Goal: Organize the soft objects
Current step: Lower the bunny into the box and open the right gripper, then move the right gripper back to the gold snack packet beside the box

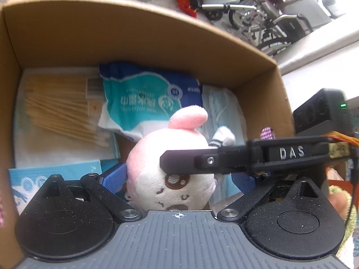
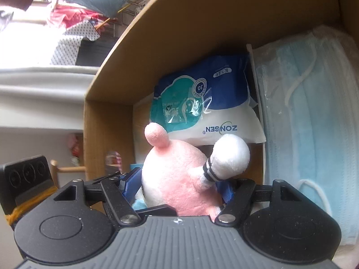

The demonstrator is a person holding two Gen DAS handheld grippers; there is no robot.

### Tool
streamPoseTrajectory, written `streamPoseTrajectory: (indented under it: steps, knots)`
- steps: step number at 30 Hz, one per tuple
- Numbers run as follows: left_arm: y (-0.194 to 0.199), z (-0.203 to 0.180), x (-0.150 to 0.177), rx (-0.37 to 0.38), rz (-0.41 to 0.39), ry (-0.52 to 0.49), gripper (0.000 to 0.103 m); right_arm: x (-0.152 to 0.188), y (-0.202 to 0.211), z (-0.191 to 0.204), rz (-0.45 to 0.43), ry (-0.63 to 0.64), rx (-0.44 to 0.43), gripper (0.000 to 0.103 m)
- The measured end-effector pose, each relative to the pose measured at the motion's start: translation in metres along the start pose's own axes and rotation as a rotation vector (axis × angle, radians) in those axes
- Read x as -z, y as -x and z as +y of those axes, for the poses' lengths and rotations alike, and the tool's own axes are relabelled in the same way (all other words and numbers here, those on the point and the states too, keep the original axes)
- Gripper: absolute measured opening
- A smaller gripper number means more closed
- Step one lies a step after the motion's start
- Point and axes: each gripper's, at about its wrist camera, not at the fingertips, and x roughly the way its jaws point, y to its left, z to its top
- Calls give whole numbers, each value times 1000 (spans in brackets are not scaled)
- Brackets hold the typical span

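A pink and white plush toy (image 1: pixel 170 170) with a brown-patched face sits inside a cardboard box (image 1: pixel 112 38). My left gripper (image 1: pixel 177 179) has its blue pads on both sides of the plush. My right gripper's black finger (image 1: pixel 202 161) crosses in front of the plush face. In the right wrist view the plush (image 2: pixel 179 179) sits between the blue pads of my right gripper (image 2: pixel 177 186), inside the box (image 2: pixel 179 33). Both grippers look closed on the plush.
The box also holds a blue and teal wet-wipes pack (image 1: pixel 143 98), cotton swabs in a bag (image 1: pixel 60 109), blue face masks (image 2: pixel 314 123) and a light blue packet (image 1: pixel 53 177). A wheelchair (image 1: pixel 269 13) stands beyond the box.
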Motion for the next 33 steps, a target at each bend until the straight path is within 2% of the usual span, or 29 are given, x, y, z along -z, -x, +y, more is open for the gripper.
streamPoseTrajectory:
  steps: [2, 5, 9, 13, 19, 25, 30, 33]
  knots:
    - [2, 0, -1, 4, -5, -5, 99, -4, -3, -7, 9, -28, -11, 75]
    - [-7, 0, 0, -18, 16, -12, 99, -6, -6, -9, 17, -59, 22, 81]
    - [-10, -1, 1, -22, 14, -13, 99, -6, 8, 1, -38, -20, 84, 89]
    - [-2, 1, 1, -11, -6, -13, 99, -5, 27, 1, -87, -22, 81, 89]
    - [21, -7, 5, -7, -81, -49, 99, 13, 60, 16, -188, 42, 80, 89]
    - [66, -22, 27, 9, -188, -127, 100, 68, 113, 46, -331, 184, 43, 89]
    - [120, -36, 57, 60, -296, -196, 102, 143, 172, 62, -457, 296, -71, 89]
    - [152, -46, 83, 88, -370, -252, 102, 192, 200, 61, -536, 341, -133, 93]
